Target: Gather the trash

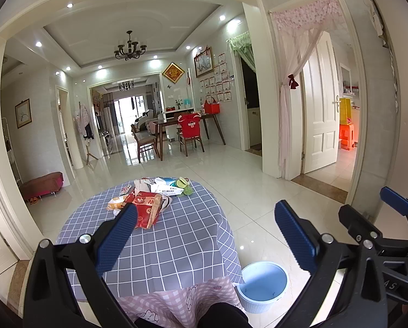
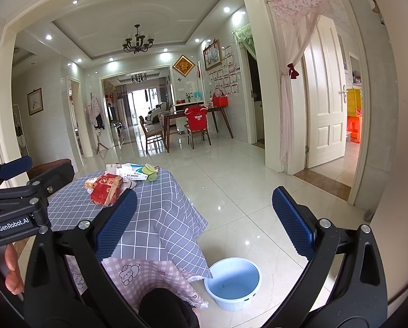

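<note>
Since nothing is gripped yet, the handling questions begin with the biggest piece of trash on the round table (image 1: 176,240), which carries a grey checked cloth. The left gripper (image 1: 206,235) hovers above the table's near half with its jaws spread wide and empty; the right gripper (image 2: 204,221) is likewise wide and empty, off the table's right edge and above the floor.

The red snack bag (image 1: 146,210) lies just ahead of the left gripper's left finger (image 1: 116,240). It looks light, thin and crinkly, so it should collapse under the pads; a pinch on its crumpled near edge seems the safest hold. Its long axis runs from the far side down toward that finger, slightly slanted.

Beyond it, ahead of the gap between the left jaws, the white carton (image 1: 167,188) probably stays stiff but light; its long side lies roughly crosswise to the jaws, so gripping across the short side looks best.

The orange packet (image 1: 117,203), left of the red bag, appears soft and slippery.

The pale blue wastebasket (image 2: 232,284) stands upright on the floor, mouth upward, below and between the right jaws, beside the table.
</note>
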A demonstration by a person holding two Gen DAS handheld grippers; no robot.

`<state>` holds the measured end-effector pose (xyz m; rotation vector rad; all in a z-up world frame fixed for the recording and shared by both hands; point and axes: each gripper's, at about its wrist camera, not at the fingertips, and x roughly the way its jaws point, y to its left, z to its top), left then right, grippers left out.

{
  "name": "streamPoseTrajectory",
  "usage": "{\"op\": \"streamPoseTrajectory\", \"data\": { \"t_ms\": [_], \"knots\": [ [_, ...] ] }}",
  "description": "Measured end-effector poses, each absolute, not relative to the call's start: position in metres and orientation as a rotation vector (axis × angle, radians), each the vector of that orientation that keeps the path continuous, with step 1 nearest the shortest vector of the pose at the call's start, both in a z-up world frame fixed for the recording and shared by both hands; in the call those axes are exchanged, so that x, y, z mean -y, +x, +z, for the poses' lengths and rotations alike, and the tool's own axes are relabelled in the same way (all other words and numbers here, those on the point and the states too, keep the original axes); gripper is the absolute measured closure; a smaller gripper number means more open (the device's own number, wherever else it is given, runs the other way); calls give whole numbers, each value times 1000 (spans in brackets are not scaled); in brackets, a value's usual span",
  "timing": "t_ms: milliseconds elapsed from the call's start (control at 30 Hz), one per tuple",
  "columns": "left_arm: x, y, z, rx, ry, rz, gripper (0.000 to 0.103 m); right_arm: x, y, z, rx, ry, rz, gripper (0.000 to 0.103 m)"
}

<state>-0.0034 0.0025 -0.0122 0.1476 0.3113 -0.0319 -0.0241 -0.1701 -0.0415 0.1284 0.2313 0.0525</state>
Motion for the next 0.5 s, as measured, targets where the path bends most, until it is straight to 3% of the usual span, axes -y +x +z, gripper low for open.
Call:
{"op": "streamPoseTrajectory", "data": {
  "t_ms": [500],
  "knots": [
    [8, 10, -28, -319, 150, -37, 5, 177, -21, -41, -231, 133, 54, 6]
  ]
}}
